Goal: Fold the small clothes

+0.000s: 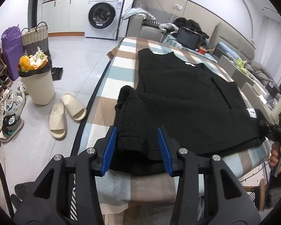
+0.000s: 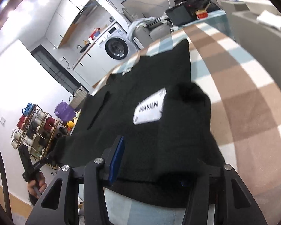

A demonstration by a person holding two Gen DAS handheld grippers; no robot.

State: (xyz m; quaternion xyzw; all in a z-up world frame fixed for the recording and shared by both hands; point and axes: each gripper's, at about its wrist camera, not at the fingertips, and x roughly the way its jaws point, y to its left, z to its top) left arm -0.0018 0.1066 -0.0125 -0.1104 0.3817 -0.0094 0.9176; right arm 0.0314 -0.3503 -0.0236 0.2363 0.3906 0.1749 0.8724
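Black knitted garment [image 1: 187, 101] lies spread on the checked cloth of the table [image 1: 121, 71], its near left sleeve bunched between the blue pads of the left gripper [image 1: 138, 148], which stand apart at either side of it without clearly pressing; whether the right gripper [image 2: 149, 161] pinches anything I cannot tell. Its right pad is buried under a raised fold beside the white label [image 2: 149, 108]; the picture is blurred.

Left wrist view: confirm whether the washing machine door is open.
No, the washing machine has its round door shut flush against its white front.
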